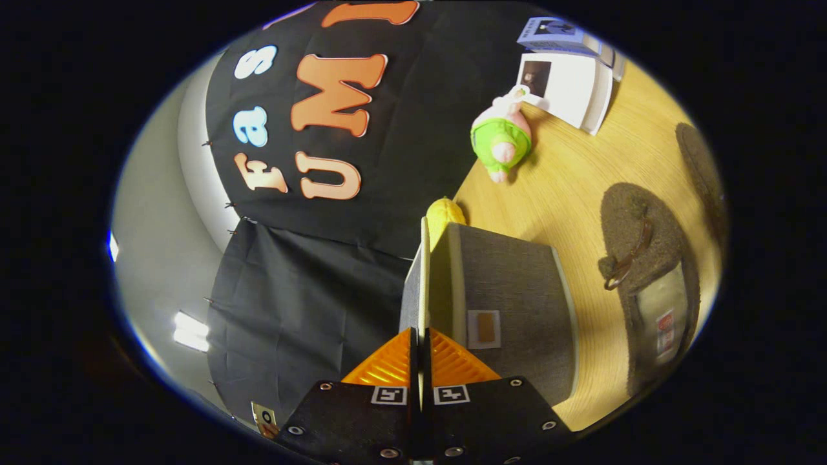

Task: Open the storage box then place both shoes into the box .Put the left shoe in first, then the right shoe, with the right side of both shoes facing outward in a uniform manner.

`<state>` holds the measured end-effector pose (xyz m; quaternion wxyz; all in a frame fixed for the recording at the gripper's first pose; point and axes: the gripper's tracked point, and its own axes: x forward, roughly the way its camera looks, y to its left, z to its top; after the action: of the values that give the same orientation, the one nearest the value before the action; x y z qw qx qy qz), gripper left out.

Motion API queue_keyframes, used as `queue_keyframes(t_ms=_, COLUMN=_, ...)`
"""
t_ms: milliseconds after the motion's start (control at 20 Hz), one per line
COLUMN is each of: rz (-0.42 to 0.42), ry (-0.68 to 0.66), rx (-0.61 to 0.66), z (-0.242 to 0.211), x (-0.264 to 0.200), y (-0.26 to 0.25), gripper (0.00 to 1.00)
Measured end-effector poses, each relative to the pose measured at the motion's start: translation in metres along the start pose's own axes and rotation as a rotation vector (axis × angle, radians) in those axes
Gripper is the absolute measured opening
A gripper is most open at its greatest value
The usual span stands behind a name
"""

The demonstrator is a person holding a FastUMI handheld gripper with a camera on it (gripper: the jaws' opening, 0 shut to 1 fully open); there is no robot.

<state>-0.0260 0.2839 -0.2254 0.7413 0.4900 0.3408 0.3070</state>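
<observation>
Pinching fingers tight on storage box lid

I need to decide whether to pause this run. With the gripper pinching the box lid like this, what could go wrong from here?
1. The gripper, jaws shut on the thin lid of the grey storage box, grips only its edge, so it may slip and drop shut.
2. The light box could tip or slide instead of opening further.
3. A brown shoe lies close beside the box and could get nudged.

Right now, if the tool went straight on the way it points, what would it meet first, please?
The tool is shut on the thin edge of the storage box lid, so it is already in contact. Farther along that line sits a yellow toy, then probably the black booth cloth.
</observation>
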Motion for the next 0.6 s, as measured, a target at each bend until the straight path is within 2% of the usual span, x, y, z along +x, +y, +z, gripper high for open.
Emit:
queue_keyframes(t_ms=100, rz=0.031, ry=-0.018, rx=-0.032, z=0.004, x=0.001, y=0.030, gripper=0.01)
queue_keyframes(t_ms=350, rz=0.040, ry=-0.014, rx=-0.161, z=-0.006, x=0.029, y=0.095, gripper=0.03)
queue_keyframes(t_ms=600, rz=0.051, ry=0.036, rx=-0.296, z=-0.046, x=0.074, y=0.153, gripper=0.03)
